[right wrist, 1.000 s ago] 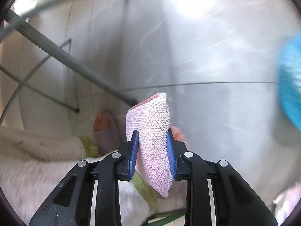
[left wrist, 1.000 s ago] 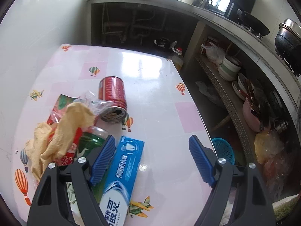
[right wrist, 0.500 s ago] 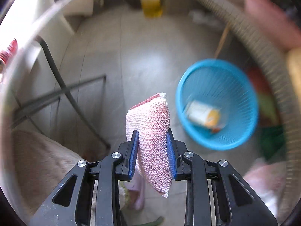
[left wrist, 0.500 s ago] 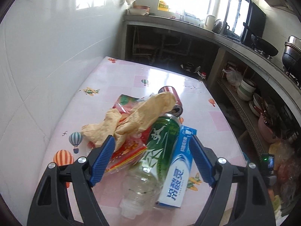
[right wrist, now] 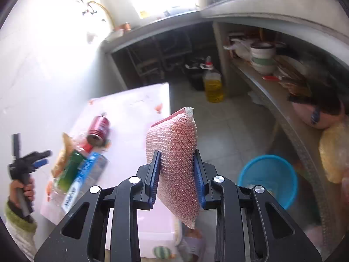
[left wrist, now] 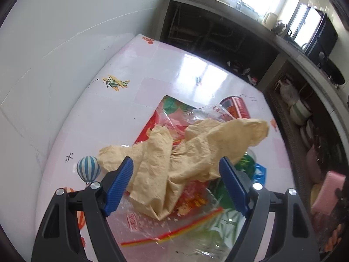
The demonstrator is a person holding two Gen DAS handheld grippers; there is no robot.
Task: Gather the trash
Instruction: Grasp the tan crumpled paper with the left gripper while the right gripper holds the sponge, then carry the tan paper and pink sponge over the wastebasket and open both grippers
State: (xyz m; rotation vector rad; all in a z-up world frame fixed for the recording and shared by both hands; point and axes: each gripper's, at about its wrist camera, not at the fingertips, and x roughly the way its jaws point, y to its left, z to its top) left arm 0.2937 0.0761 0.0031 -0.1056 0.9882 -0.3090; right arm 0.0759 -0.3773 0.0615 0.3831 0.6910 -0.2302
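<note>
The right gripper [right wrist: 177, 174], clamped on the pink sponge [right wrist: 173, 152], has risen from floor level beside the blue basket [right wrist: 268, 179] without dropping it, while the wide-open left gripper [left wrist: 175, 183] has closed in over the crumpled tissue [left wrist: 181, 159].

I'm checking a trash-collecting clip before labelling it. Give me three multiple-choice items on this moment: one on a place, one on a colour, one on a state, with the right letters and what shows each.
1. Where does the red can lie?
A. in the basket
B. on the table
C. on the shelf

2. What colour is the basket on the floor?
A. blue
B. yellow
C. black

3. How does the right claw stand?
A. open and empty
B. shut on the pink sponge
C. shut on the can

Answers:
1 B, it lies on its side on the table by the trash pile.
2 A, its rim and wall are bright blue.
3 B, both pads press the pink sponge.
</note>
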